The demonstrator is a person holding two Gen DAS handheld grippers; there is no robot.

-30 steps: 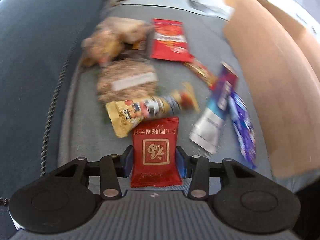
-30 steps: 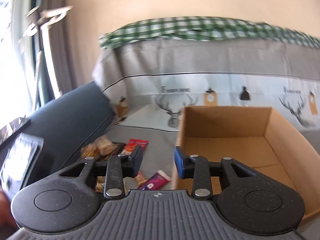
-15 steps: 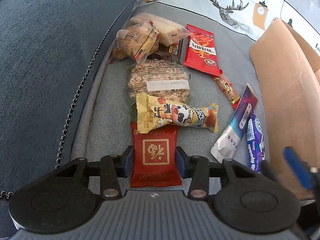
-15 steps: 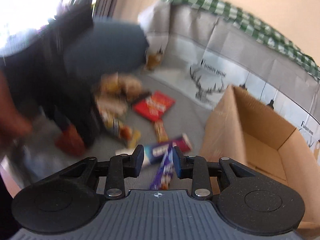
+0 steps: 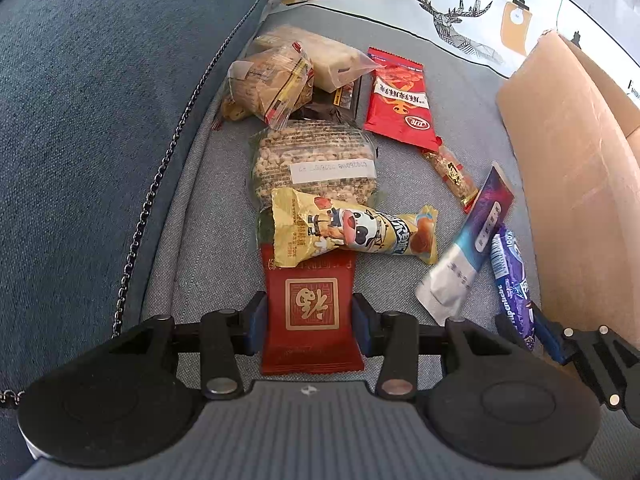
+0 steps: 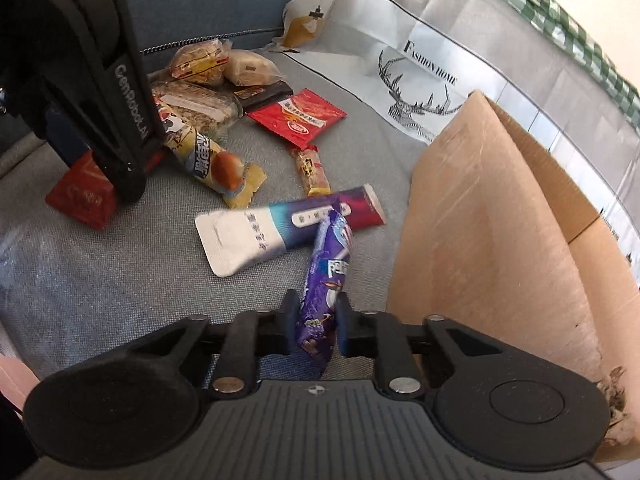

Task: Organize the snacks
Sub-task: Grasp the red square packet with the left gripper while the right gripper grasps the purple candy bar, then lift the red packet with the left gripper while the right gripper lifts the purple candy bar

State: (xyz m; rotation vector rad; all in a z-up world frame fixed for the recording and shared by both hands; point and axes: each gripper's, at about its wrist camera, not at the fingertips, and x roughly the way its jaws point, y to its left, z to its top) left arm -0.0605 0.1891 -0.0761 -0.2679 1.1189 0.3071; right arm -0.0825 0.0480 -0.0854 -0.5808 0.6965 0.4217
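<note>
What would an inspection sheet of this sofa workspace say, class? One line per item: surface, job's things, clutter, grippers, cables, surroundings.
Surface: grey sofa seat, snacks scattered on it.
Job's things: cardboard box open; red packet; purple packet; yellow packet; white-and-purple pouch, red bag and clear-wrapped snacks loose.
Clutter: nothing seen.
Grippers: left gripper fingers closed on the red packet; right gripper closed on the purple packet.
Cables: nothing seen.
Surroundings: blue backrest, deer-print cover, green checked cloth.
</note>
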